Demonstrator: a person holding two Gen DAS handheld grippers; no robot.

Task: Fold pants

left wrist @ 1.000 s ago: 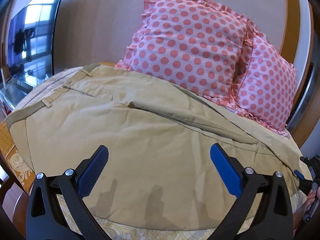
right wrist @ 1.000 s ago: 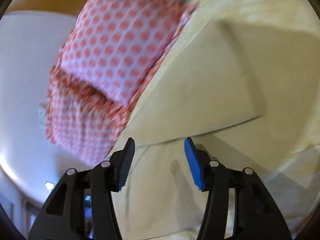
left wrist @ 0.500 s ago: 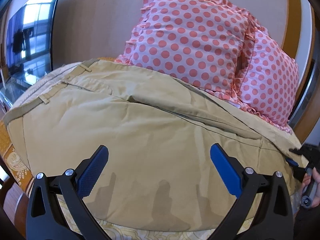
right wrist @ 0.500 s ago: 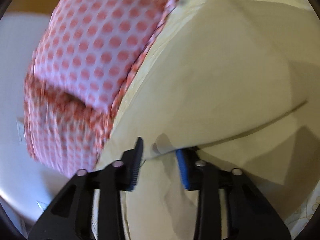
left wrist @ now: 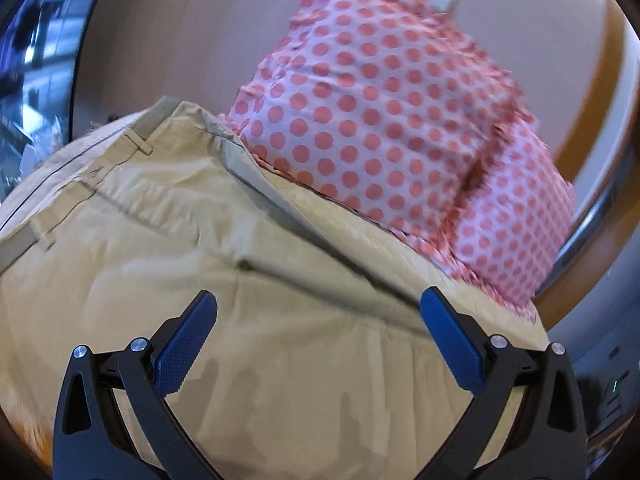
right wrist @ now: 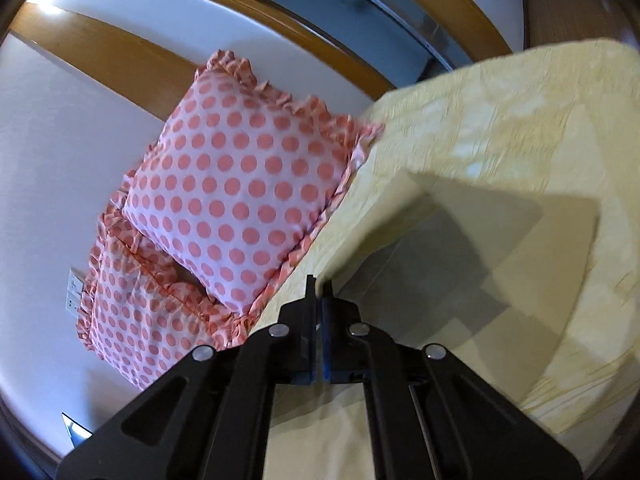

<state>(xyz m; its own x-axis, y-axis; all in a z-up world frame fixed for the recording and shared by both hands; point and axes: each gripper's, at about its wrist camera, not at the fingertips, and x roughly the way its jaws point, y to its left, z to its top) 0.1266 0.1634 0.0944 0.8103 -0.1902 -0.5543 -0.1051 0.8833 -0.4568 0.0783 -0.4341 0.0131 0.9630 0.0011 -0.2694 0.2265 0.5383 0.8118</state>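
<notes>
Lying across the bed (right wrist: 520, 92) beside two polka-dot pillows (left wrist: 372, 120), khaki pants (left wrist: 260, 340); the left gripper (left wrist: 318, 320) hovers spread above them, and the right gripper (right wrist: 319, 300) pinches their lifted edge.

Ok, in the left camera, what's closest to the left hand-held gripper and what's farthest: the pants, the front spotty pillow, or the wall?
From the left hand-held gripper:
1. Pants, right under and ahead of the open fingers.
2. Front spotty pillow, standing behind the pants, up and to the right.
3. Wall, behind the pillow at the back.
</notes>
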